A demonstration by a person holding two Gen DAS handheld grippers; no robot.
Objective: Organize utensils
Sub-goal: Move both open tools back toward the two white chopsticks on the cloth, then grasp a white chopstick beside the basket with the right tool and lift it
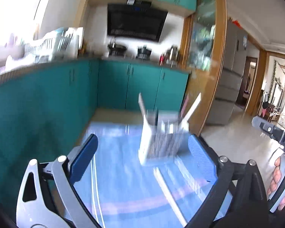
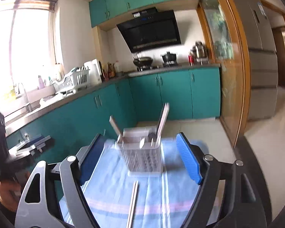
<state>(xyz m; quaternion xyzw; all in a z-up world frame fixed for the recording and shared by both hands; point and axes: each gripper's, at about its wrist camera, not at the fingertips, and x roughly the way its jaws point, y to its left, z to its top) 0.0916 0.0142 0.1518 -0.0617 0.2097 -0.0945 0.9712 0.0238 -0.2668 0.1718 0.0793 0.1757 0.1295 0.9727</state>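
Both grippers stand wide apart with nothing between their blue pads. From the left wrist view, the left gripper [image 1: 142, 161] frames a blue striped cloth [image 1: 123, 190] spread over a table, and the right gripper [image 2: 140, 161] frames the same cloth from its own side. At the right edge of the left wrist view a hand [image 1: 281, 182] grips the handle of the other tool.

Pale chopsticks [image 2: 133, 203] lie flat on the cloth, close in, pointing away toward a utensil holder [image 2: 142, 155]. That holder is a pale slotted box standing upright on the cloth just beyond the chopsticks, roughly centred ahead of each gripper and touched by neither. Several flat handles stick up out of it and lean outward to left and right; a spoon [image 2: 142, 142] shows near its rim. Motion blur smears the holder, so what else is inside cannot be told.

Beyond the table run teal lower cabinets [image 2: 172, 95] under a dark counter. On the counter sit a white dish rack [image 2: 72, 81], a wok [image 2: 142, 60] and a pot [image 2: 169, 57] on a stove, below a black hood [image 2: 152, 32]. Far right stands a grey fridge [image 2: 260, 57].
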